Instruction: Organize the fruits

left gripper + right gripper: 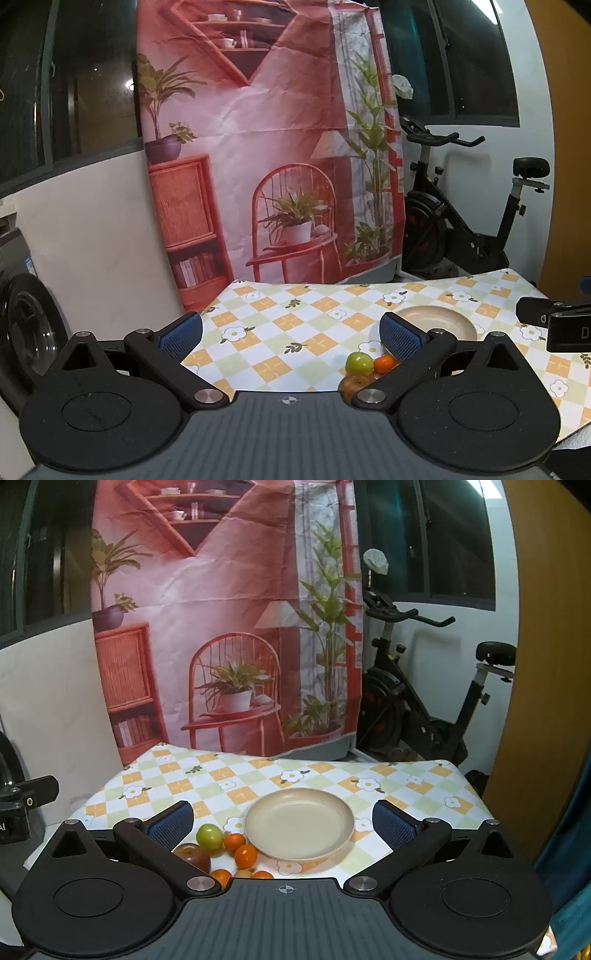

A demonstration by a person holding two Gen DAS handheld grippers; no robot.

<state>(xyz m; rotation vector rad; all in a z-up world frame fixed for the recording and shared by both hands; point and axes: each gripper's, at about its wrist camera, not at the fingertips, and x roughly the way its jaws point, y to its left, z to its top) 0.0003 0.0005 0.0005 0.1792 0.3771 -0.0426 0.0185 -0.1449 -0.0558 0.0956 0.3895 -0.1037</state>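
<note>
Hovering over the tabletop [406, 775] w/ its checked flower cloth, both grippers sit w/ jaws spread wide, nothing btwn them. Landmark: the beige plate [299, 821], lying bare near the tabletop's middle. Right gripper [282, 821] is lined up on the plate, which shows btwn its blue pads [393, 825]. Fruit is bunched just left of the plate, off it: green apple [209, 836] farthest back, red apple [192, 856] in front-left of that, tangerines [245, 856] closest to the plate rim, a few more partly hidden under the gripper body. Left gripper [291, 334] hangs further left of the plate; in its view the green apple [359, 363] & one tangerine [384, 363] sit just by its right-side pad, plate [436, 323] behind them. Behind the plate: pink printed backdrop [229, 609], exercise bike [424, 701] to the back-right.
</note>
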